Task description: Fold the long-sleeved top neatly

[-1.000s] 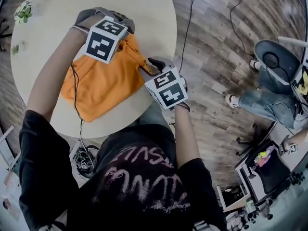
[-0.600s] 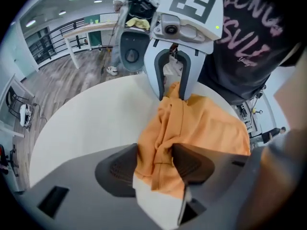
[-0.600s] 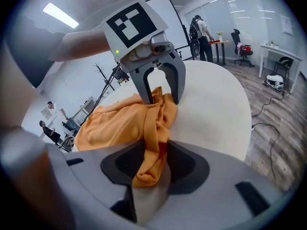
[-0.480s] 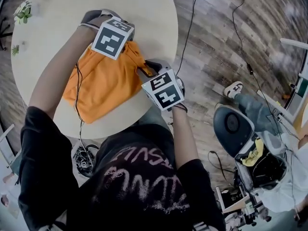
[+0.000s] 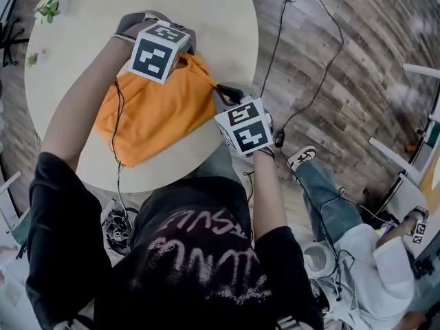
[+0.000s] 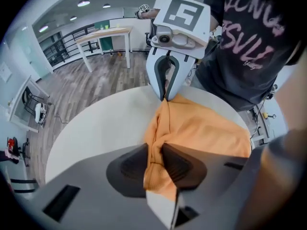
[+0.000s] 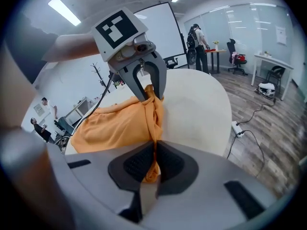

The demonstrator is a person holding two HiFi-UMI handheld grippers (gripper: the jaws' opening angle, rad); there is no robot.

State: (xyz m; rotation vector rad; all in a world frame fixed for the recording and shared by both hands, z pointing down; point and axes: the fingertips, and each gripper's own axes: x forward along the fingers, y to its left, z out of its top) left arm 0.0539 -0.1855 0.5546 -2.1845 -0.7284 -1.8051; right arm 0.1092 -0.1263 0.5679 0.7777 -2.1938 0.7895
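An orange long-sleeved top [image 5: 155,112] lies bunched on the round beige table [image 5: 213,19]. My left gripper [image 5: 180,56] stands at the top's far edge, pointing steeply down. Its jaws have just been closing, and in the left gripper view [image 6: 154,164] a thick fold of orange cloth [image 6: 192,128] is pinched between the pads. My right gripper [image 5: 223,93] sits at the top's right corner near the table rim. Its jaws have also just been closing, and the right gripper view [image 7: 154,164] shows them tight on a thin ridge of the cloth [image 7: 120,123]. The fabric runs taut between both grippers.
A small plant [image 5: 48,7] stands at the table's far left. Cables [image 5: 275,47] trail over the wooden floor to the right. Another person [image 5: 357,253] sits at the lower right, with a foot [image 5: 300,158] near the table. A cable bundle [image 5: 118,227] lies under the table's near edge.
Both grippers have closed on the top's edge, which now bunches into a ridge between them. The hands stayed nearly where they were. The person and chair at the right have shifted.
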